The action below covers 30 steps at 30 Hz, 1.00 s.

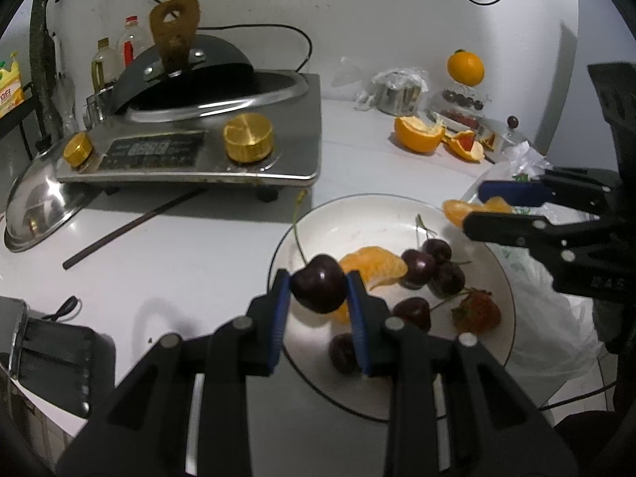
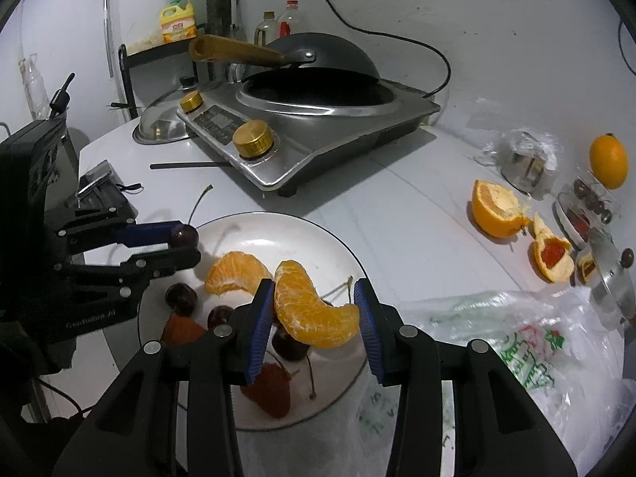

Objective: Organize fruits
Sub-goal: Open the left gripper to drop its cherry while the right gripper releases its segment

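The left gripper (image 1: 318, 290) pinches a dark cherry (image 1: 318, 288) between its blue pads, up above the white plate (image 1: 318, 218). The right gripper (image 2: 316, 318) pinches an orange slice (image 2: 314, 310) above that plate too. On the plate lie another orange slice (image 2: 236, 272), more cherries (image 1: 433, 268) and a strawberry (image 1: 477, 310). Orange peels (image 2: 497, 208) sit on the table near the cooker (image 2: 310, 127).

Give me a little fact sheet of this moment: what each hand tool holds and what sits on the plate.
left gripper: shut on a dark cherry, above the plate
right gripper: shut on an orange segment
plate: white, dark rim; holds more cherries, another orange piece, a strawberry
behind: induction cooker, orange peels, whole orange
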{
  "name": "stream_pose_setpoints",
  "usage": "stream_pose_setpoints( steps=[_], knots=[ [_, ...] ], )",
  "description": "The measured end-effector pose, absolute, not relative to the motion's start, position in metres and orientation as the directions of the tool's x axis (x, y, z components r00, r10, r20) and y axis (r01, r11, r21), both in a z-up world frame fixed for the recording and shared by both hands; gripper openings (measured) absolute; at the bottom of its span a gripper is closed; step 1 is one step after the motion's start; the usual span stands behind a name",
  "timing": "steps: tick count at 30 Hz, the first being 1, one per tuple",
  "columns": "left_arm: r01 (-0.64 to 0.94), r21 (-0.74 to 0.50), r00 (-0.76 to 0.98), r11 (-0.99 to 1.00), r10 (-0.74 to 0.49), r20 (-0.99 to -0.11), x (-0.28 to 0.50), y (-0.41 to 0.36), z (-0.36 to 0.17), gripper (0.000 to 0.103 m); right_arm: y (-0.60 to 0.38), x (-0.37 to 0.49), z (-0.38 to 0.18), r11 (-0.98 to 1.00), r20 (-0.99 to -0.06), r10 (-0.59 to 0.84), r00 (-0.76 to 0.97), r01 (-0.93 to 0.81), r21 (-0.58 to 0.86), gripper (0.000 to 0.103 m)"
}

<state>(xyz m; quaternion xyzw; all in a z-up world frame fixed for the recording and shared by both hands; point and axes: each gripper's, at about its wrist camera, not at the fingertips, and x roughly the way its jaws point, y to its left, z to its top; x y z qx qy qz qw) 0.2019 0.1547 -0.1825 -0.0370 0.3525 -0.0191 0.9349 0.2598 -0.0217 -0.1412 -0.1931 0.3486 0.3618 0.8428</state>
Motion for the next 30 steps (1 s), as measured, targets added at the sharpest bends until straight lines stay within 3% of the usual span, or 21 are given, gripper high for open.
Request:
stream_pose_setpoints(
  steps=[19,25,28,30],
  knots=[
    [0.021,-0.111,0.748,0.994,-0.089,-0.657,0.21,0.161,-0.184,0.031,0.021,0.291,-0.158,0.641,-0.735,0.501,0.457,-0.767,-0.04,0.043],
    [0.007,-0.11,0.765,0.994,-0.077,-0.639,0.206,0.165,-0.177,0.039,0.029,0.296,-0.163,0.642,-0.736,0.506,0.45,-0.766,-0.027,0.044],
    [0.006,-0.108,0.769,0.994,-0.074,-0.635,0.205,0.165,-0.175,0.039,0.029,0.298,-0.164,0.65,-0.739,0.5,0.452,-0.759,-0.025,0.048],
    [0.008,-0.106,0.772,0.994,-0.074,-0.631,0.203,0.164,-0.174,0.04,0.029,0.299,-0.164,0.656,-0.736,0.501,0.455,-0.755,-0.02,0.062]
  ],
)
